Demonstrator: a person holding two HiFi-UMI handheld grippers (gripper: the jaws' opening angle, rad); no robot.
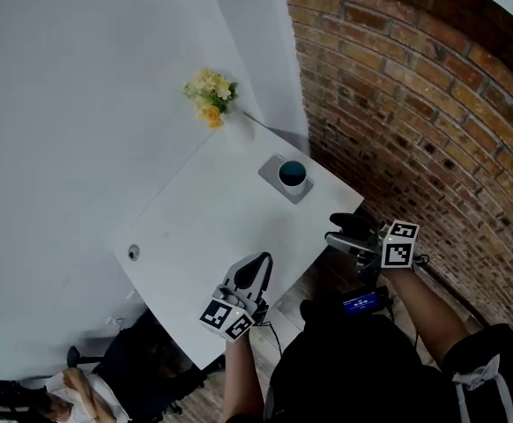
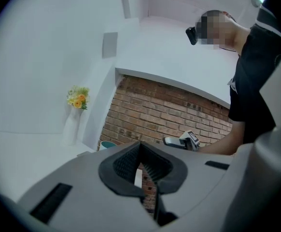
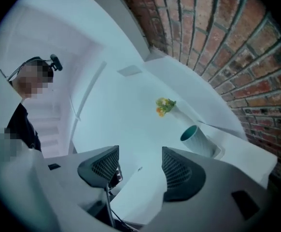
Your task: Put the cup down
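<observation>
The cup (image 1: 292,174) stands on a grey mat (image 1: 273,171) on the white counter (image 1: 204,218), with flowers (image 1: 210,91) beyond it. The left hand-held gripper (image 1: 258,264), nearer than the cup, is closed and empty. The right hand-held gripper (image 1: 338,227), beside the cup off the counter edge, has its jaws apart and empty.

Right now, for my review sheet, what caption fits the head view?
Cup upright on a grey mat on the white table; left claw and right claw empty, away from it.
</observation>
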